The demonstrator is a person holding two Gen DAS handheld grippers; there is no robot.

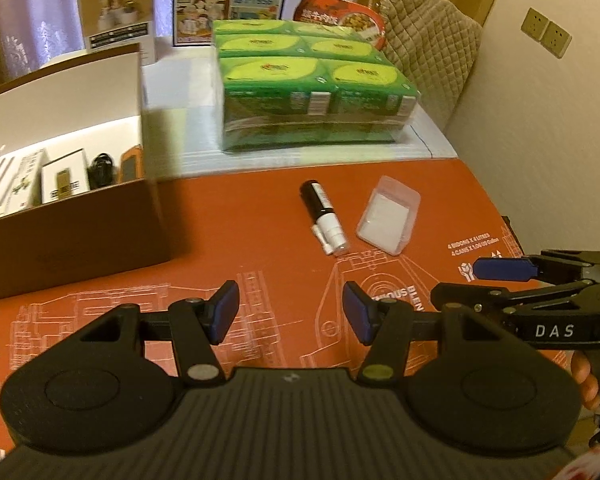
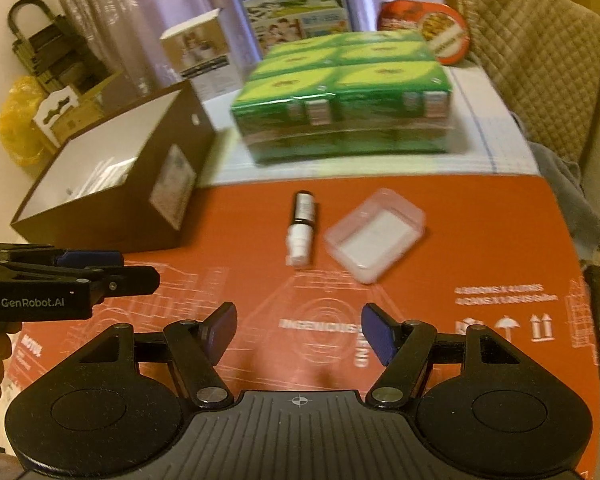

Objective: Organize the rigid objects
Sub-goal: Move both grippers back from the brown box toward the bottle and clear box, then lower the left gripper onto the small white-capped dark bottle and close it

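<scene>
A small black-and-white spray bottle (image 1: 323,216) lies on the orange cardboard surface (image 1: 240,256), beside a clear plastic case (image 1: 388,216) with a white insert. Both also show in the right wrist view, the bottle (image 2: 301,227) left of the case (image 2: 376,234). A brown open box (image 1: 72,216) with several small items inside stands at the left; it shows in the right wrist view (image 2: 112,176) too. My left gripper (image 1: 290,312) is open and empty, short of the bottle. My right gripper (image 2: 298,330) is open and empty, short of both objects.
A green pack of tissue boxes (image 1: 312,92) sits behind the objects on a white surface. Behind it stand a milk carton box (image 1: 228,0), a small beige box (image 1: 118,12) and a red food packet (image 1: 340,16). A quilted chair back (image 1: 424,48) stands at the right.
</scene>
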